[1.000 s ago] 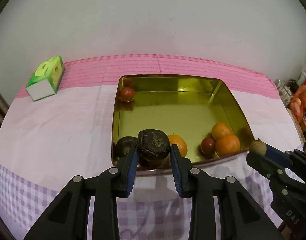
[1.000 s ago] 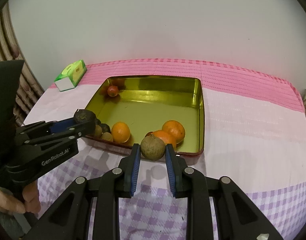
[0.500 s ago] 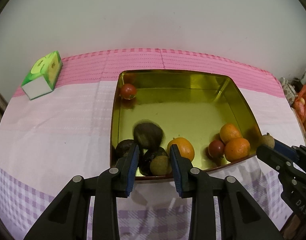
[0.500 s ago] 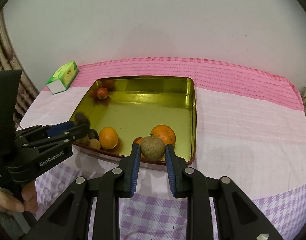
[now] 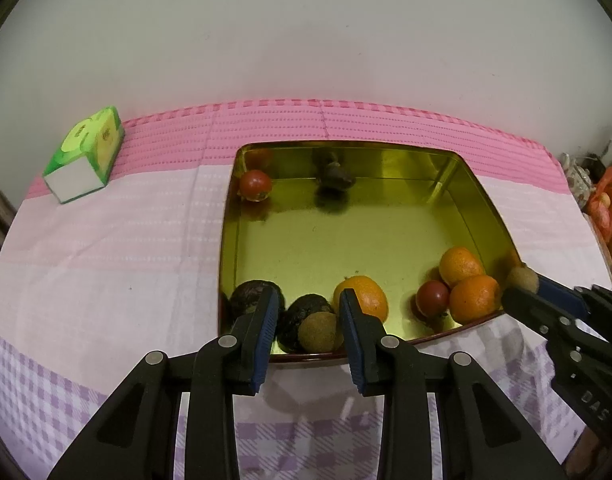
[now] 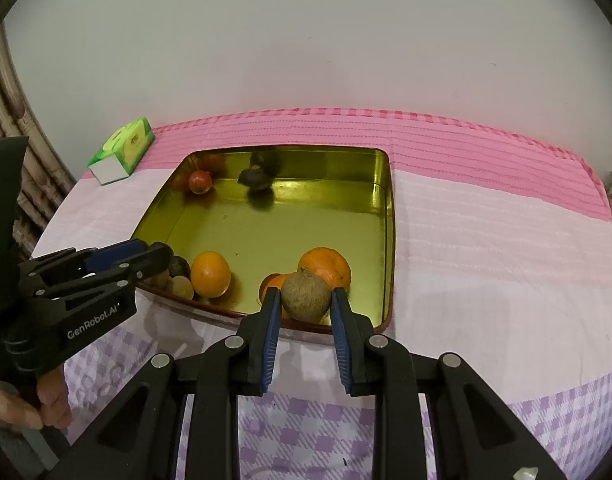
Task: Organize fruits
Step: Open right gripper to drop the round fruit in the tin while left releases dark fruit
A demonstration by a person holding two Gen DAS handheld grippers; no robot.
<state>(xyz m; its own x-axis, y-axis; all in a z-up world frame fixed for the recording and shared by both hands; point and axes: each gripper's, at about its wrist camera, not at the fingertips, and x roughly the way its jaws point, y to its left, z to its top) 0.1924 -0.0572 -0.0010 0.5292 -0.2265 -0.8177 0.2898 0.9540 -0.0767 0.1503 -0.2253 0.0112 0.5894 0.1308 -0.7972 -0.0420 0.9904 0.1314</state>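
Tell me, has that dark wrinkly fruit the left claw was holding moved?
Yes. The dark fruit has left the left gripper and rolled across the gold tray to its far wall, near the red fruit.

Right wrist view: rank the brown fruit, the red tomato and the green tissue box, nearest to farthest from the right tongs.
1. Brown fruit, clamped between the right tongs.
2. Red tomato, far-left corner of the gold tray.
3. Green tissue box, on the cloth beyond the tray's left corner.
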